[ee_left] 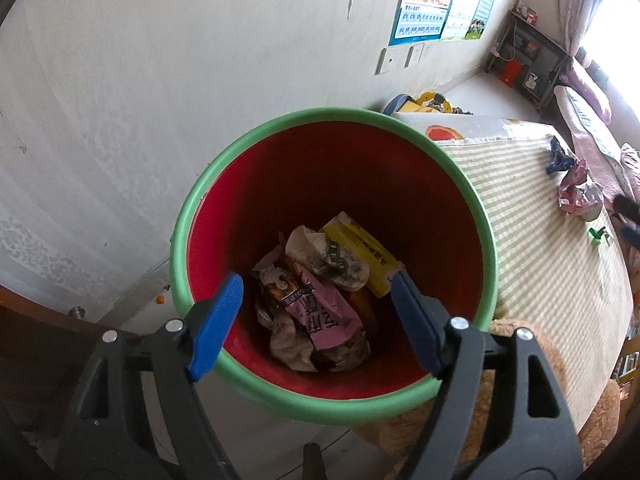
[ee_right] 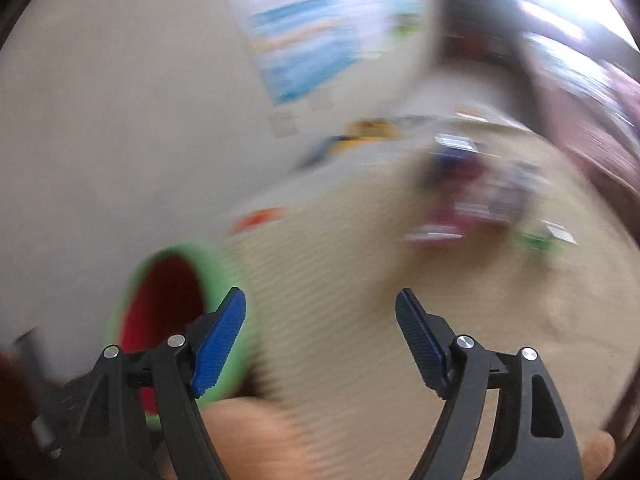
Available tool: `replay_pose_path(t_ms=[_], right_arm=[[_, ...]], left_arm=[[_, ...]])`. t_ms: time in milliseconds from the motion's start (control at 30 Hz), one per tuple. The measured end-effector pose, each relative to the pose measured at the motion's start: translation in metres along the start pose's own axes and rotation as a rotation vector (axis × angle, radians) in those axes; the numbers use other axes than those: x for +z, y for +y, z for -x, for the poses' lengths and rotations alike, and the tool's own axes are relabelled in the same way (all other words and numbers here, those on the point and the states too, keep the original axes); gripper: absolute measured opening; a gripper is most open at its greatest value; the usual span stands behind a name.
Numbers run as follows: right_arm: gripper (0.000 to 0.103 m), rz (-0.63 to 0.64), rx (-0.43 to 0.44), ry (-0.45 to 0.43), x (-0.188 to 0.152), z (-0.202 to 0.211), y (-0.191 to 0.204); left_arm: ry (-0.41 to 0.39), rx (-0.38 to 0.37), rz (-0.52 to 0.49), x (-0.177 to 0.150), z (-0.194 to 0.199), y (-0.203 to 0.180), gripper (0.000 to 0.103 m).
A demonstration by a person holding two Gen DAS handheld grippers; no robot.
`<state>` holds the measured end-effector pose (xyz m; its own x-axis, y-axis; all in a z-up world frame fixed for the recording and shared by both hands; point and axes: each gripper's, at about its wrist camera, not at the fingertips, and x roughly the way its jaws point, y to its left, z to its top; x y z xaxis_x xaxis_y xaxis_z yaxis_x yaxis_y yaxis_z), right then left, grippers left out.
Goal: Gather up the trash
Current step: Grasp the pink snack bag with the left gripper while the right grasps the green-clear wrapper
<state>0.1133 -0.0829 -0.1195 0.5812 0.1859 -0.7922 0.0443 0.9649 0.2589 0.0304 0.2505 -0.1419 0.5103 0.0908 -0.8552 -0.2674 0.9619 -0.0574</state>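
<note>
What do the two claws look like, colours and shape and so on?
Both look alike. The left claw and the right claw each have two flat, ribbed blue pads mounted on black plastic arms with triangular cutouts and round silver rivets. No cables, markings or sleeves show.

wrappers (ee_left: 316, 292) in bin (ee_left: 192, 208), table (ee_left: 540, 240) right

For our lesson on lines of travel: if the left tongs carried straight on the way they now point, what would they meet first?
The left tongs stand open over the bin, pointing down into it. Going straight on, they would probably first meet the pink wrapper atop the trash inside, though depth is hard to judge.
</note>
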Motion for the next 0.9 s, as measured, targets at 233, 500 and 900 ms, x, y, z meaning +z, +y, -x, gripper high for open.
replay_pose_path(t_ms=[233,500,900], right_arm=[[0.075,-0.343,-0.136,-0.01,0.032,-0.014,-0.149],[0.053,-0.325,-0.134,0.112,0.06,-0.067,-0.17],[0.015,-0.234,0.01,0.037,-0.007,0.004,-0.177]], left_arm=[[0.005,-0.001,-0.05,-0.001,-0.001,-0.029,0.074],[0.014,0.007,-0.172,-0.006,0.003,-0.077,0.074],[-0.026,-0.11,-0.351,0.017,0.008,-0.188,0.074]])
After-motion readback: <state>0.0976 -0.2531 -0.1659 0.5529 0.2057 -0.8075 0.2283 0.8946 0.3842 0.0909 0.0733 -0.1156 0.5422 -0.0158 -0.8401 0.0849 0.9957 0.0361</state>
